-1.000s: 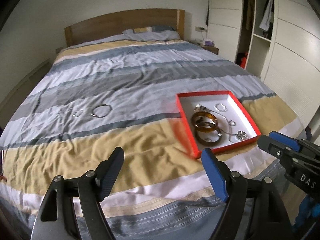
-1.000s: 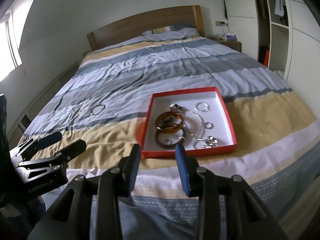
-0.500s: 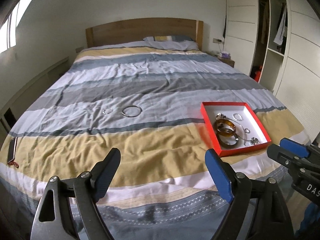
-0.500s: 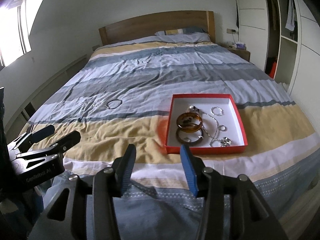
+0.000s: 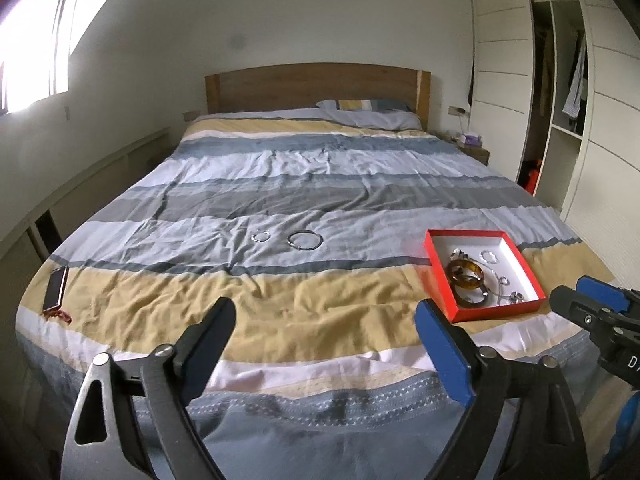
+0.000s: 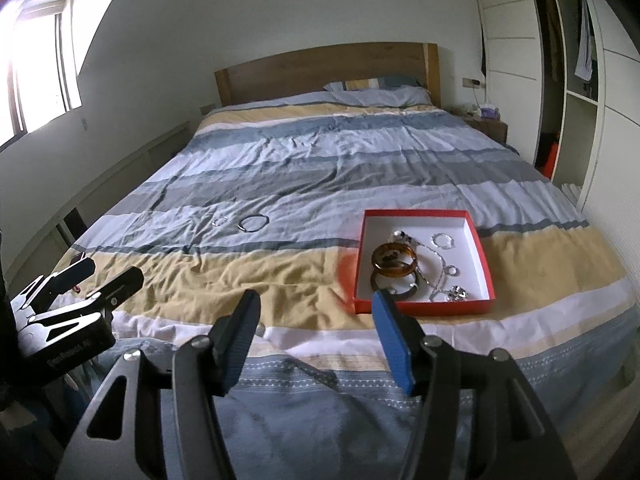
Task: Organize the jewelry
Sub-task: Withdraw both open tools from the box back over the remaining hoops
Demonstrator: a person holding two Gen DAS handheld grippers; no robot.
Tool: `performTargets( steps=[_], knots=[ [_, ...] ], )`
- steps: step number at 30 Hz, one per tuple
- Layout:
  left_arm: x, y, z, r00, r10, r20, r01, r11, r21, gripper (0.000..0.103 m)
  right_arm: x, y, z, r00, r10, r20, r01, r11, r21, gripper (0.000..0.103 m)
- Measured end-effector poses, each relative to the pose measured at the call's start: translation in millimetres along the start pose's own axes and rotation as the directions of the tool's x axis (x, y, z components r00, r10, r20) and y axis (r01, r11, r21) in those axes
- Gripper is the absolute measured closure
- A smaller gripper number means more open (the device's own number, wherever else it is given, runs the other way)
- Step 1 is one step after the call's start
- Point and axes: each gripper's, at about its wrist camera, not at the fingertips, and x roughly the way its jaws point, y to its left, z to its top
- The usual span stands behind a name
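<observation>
Both wrist cameras sit off the foot of the bed (image 5: 320, 208), angled downward toward the headboard (image 5: 316, 84). Both views share the red box (image 6: 424, 308), near right.

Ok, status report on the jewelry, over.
Both grippers opening, nothing between jaws. Two rings loose on the duvet, rest in the red box. Path clear.

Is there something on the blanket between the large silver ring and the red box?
Nothing visible: only bare striped duvet lies between the large silver ring and the red cardboard box.
</observation>
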Motion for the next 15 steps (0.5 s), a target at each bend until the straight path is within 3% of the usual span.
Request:
performTargets(
  steps=[7,15],
  knots=[
    [-27,11,0,0.999,0.005,0.047,-0.003,1.000,-0.028,0.004,-23,22,2,0.999,0.000,0.044,0.002,0.999,-0.048,0.047],
    [-48,30,-3,0.993,0.083,0.085,-0.079,0.996,-0.050,0.003,-44,44,6,0.993,-0.055,0.100,0.065,0.993,-0.098,0.046]
  ],
)
